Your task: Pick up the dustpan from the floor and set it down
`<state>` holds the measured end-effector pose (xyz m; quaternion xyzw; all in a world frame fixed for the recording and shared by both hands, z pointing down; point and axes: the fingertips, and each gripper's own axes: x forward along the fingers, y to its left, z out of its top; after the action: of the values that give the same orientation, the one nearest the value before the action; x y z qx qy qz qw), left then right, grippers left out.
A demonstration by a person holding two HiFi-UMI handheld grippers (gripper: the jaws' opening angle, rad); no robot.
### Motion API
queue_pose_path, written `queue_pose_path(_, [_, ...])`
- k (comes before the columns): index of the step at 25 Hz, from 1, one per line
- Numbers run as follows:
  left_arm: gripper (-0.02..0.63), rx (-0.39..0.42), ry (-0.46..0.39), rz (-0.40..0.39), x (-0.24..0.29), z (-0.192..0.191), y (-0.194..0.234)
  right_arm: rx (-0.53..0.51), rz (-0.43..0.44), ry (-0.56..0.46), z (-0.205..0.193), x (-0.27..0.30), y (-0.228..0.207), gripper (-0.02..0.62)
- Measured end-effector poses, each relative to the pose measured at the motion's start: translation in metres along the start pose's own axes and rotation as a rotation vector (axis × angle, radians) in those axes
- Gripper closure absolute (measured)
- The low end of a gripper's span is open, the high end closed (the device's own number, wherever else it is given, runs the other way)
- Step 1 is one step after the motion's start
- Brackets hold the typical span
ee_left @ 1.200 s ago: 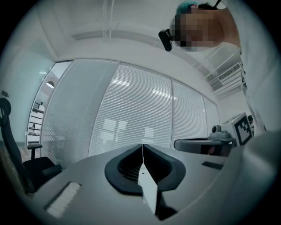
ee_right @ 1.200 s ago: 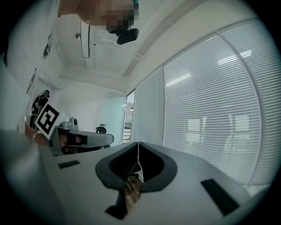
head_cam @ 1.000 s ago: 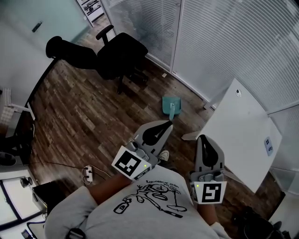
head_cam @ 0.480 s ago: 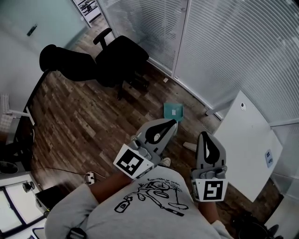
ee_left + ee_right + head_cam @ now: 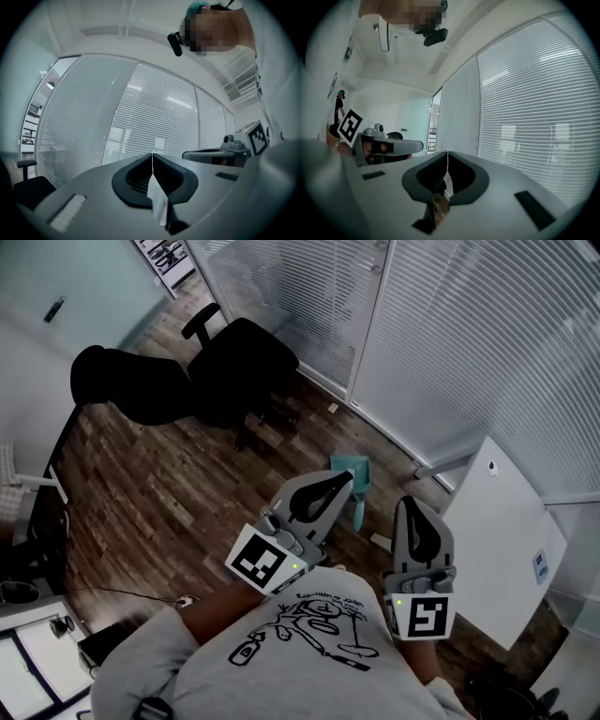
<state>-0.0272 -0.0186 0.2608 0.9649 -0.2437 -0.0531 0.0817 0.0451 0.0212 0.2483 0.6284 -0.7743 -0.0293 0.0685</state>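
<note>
A teal dustpan lies on the wooden floor near the blind-covered glass wall, its handle pointing toward me. In the head view my left gripper is held level high above the floor, and its tip overlaps the pan's left edge. My right gripper is held level to the right of the handle. Both are shut with nothing between the jaws: the left gripper view shows the tips meeting, and so does the right gripper view. Each gripper view also shows the other gripper alongside.
A black office chair and a second dark seat stand on the floor at the upper left. A white table is to the right. The blinds wall runs across the back. A white plug strip lies near my left side.
Both grippers and my view have moved forward toward the blinds wall. The dustpan now sits closer, just under the left gripper's tip. Both jaws stay shut.
</note>
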Motion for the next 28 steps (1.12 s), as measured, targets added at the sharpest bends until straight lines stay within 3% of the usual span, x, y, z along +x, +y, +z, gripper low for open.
queue_pose_path(11, [0.604,-0.022,0.013,0.034,-0.002,-0.006,0.032,0.048,0.016,0.045,-0.012,0.031,0.011,0.589])
queue_pose_path(28, [0.604,0.002,-0.023,0.077,0.079,0.002,-0.018,0.000,0.046,0.006,-0.010,0.004,-0.089,0.589])
